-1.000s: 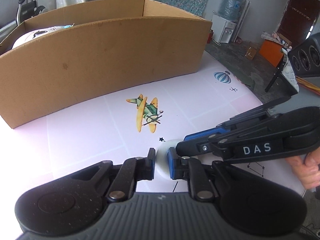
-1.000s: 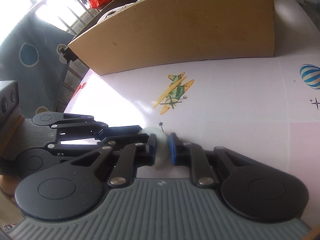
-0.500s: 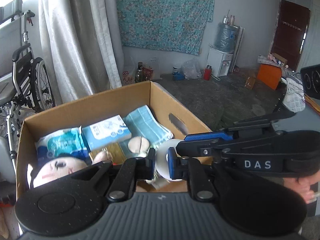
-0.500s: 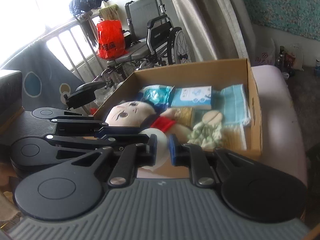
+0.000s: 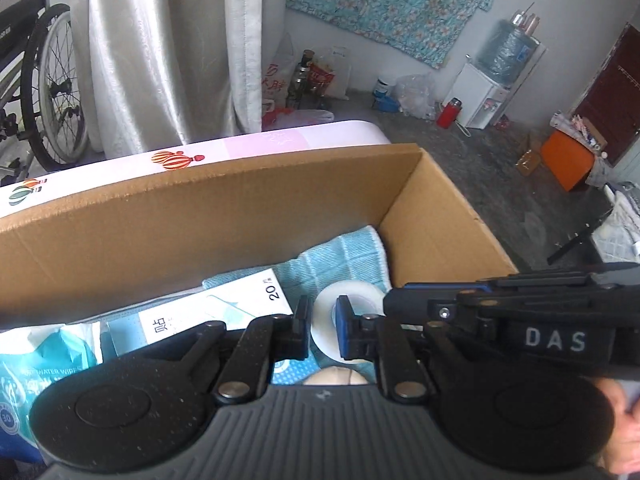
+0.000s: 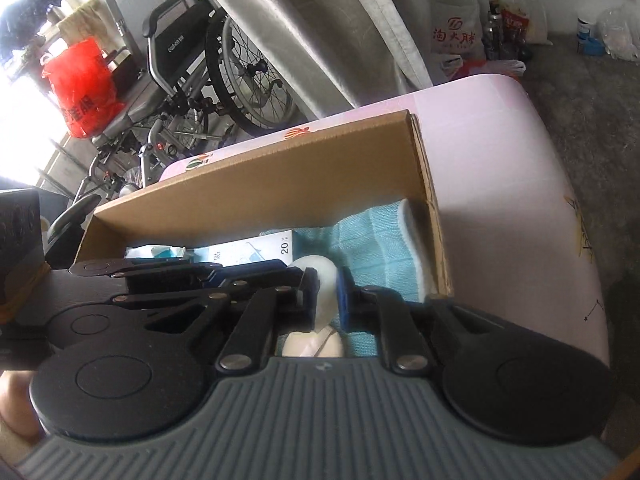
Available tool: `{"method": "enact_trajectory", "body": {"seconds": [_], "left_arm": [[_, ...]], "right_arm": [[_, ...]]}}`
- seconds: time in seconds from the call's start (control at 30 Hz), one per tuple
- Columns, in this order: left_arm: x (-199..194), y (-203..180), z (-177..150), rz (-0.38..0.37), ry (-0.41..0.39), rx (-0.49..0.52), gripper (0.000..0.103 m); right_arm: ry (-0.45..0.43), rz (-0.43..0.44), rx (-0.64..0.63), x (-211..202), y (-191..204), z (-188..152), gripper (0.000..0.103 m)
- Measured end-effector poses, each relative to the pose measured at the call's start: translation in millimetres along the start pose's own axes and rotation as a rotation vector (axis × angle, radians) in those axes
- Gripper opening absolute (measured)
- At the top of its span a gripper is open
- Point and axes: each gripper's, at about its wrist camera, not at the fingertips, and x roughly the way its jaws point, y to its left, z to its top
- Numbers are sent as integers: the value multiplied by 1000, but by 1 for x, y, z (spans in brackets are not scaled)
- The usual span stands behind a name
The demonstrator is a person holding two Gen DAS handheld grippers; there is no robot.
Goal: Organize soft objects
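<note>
Both pairs of tongs are clamped on the same small white soft roll (image 5: 345, 302): the left tongs (image 5: 323, 330) pinch it between a black pad and a blue pad, and the right tongs (image 6: 327, 298) grip it from the other side, their black arms crossing in from the right of the left wrist view. The roll hangs over the open brown cardboard box (image 5: 200, 216), towards its right end, so the step in hand looks like the carry and lowering of this item into the box. The next move probably calls for a short descent onto a free patch, then letting both pairs of tongs go slack together so the roll does not swing or get tugged sideways. The roll looks smooth, pale and slightly translucent, rounded at its rim, and it seems to give a little under the pads. Just beyond it lies a folded light-blue woven towel (image 5: 348, 256) against the box's right wall; to the left are a white and blue carton marked "20" (image 5: 224, 308) and a turquoise wet-wipes pack (image 5: 48, 364). A pale rounded plush part (image 6: 312, 346) shows beneath the tongs. The box stands on a pink tabletop with balloon prints (image 6: 500, 152).
</note>
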Motion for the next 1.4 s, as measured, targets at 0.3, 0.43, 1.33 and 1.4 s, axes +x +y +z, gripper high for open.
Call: {"method": "enact_trajectory", "body": {"seconds": [0.3, 0.43, 1.33, 1.4], "left_arm": [[20, -11, 2, 99, 13, 89, 15], [15, -9, 3, 95, 14, 82, 19], [-183, 2, -155, 137, 20, -41, 32], [-187, 14, -161, 130, 3, -131, 32]], "right_arm": [[-1, -69, -79, 4, 12, -7, 1], [-5, -57, -54, -2, 10, -8, 2], [93, 44, -363, -108, 44, -124, 11], [87, -2, -358, -105, 41, -129, 11]]}}
